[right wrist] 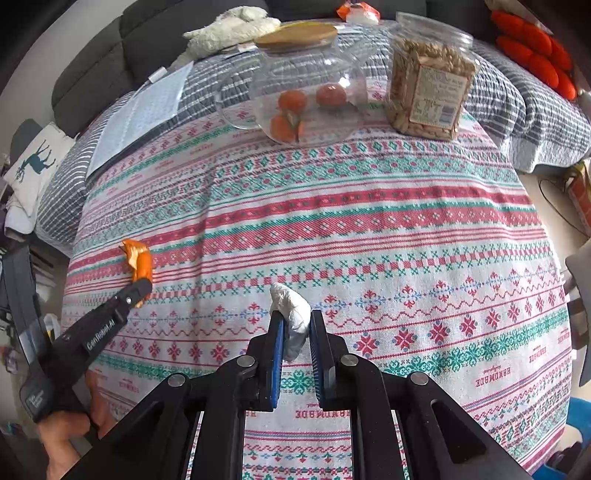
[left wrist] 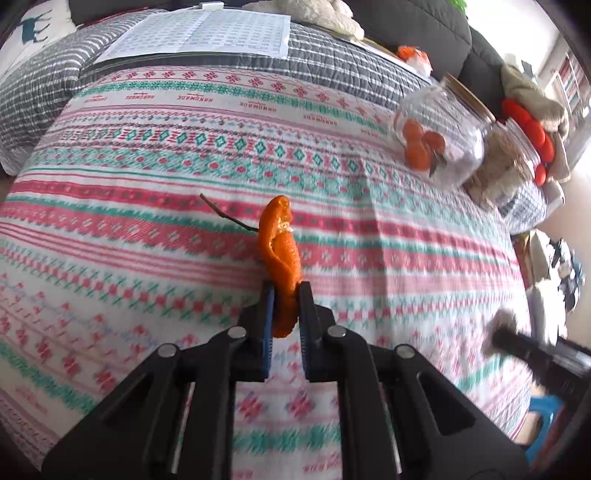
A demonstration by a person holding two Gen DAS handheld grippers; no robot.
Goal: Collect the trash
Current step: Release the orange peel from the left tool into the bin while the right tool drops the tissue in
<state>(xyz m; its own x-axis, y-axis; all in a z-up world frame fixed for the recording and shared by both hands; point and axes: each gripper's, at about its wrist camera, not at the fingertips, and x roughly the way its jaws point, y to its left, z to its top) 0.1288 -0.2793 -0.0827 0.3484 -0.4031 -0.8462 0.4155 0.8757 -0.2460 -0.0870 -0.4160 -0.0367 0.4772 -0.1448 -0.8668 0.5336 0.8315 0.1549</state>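
Observation:
My left gripper [left wrist: 286,291] is shut on an orange peel [left wrist: 279,243] and holds it above the patterned tablecloth [left wrist: 147,206]. The peel stands up between the fingers. A thin brown twig [left wrist: 225,216] lies on the cloth just behind the peel. My right gripper [right wrist: 297,319] is shut on a crumpled white tissue [right wrist: 291,310] above the cloth. In the right wrist view the left gripper [right wrist: 142,288] with the peel [right wrist: 138,258] shows at the left. In the left wrist view the right gripper [left wrist: 502,332] shows blurred at the right edge.
A clear glass jar [right wrist: 306,92] with a wooden lid holds several tangerines at the far side of the table. A plastic jar of seeds [right wrist: 428,85] stands to its right. A printed paper sheet [left wrist: 199,33] lies on the grey striped quilt beyond.

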